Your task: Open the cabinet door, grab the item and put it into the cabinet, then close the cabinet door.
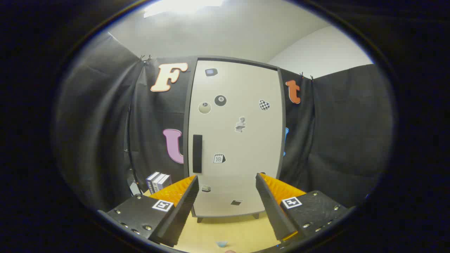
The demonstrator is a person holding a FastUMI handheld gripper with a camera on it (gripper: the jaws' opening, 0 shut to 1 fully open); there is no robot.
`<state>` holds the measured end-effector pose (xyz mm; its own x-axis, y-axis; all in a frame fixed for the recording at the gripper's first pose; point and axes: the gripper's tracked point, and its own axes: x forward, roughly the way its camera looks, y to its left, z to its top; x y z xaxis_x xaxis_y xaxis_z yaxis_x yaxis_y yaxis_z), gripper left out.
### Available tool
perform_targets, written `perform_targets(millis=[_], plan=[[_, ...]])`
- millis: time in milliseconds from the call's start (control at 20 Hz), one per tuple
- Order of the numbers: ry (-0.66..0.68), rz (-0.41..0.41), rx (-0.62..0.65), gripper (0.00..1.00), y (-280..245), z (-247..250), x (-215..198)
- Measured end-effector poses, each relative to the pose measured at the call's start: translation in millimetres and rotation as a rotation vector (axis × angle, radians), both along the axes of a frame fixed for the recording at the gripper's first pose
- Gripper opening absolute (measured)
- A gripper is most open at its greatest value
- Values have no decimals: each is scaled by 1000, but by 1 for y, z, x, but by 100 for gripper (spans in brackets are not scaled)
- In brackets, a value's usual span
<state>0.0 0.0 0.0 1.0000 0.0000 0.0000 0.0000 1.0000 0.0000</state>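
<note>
Gripper [226,182] fingers spread wide, holding nothing, facing the shut cream-white cabinet door [242,147]; its black vertical bar handle [197,153] at 10 o'clock looks rigid, best pinched mid-length.

Surface: a desk [246,228] with a light yellowish wooden top, seen between and below the fingers of the hand-held gripper [226,182], whose fingers are spread apart with nothing between them.
Cabinet: a tall cabinet [235,140] stands upright on the desk on short dark feet, beyond the fingers, its pale door shut and its frame grey.
Boxes: a few small boxes [158,181] stand upright side by side on the desk, just left of the cabinet.
Small item: a little light-blue object [222,243] lies on the desk nearer than the cabinet, between the fingers' bases; too small to identify.
</note>
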Motion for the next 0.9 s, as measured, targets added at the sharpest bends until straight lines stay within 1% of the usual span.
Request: perform_targets(millis=[700,900], plan=[[17,3,-18,97,-8,2,25],[22,16,-23,97,-3,0,34]])
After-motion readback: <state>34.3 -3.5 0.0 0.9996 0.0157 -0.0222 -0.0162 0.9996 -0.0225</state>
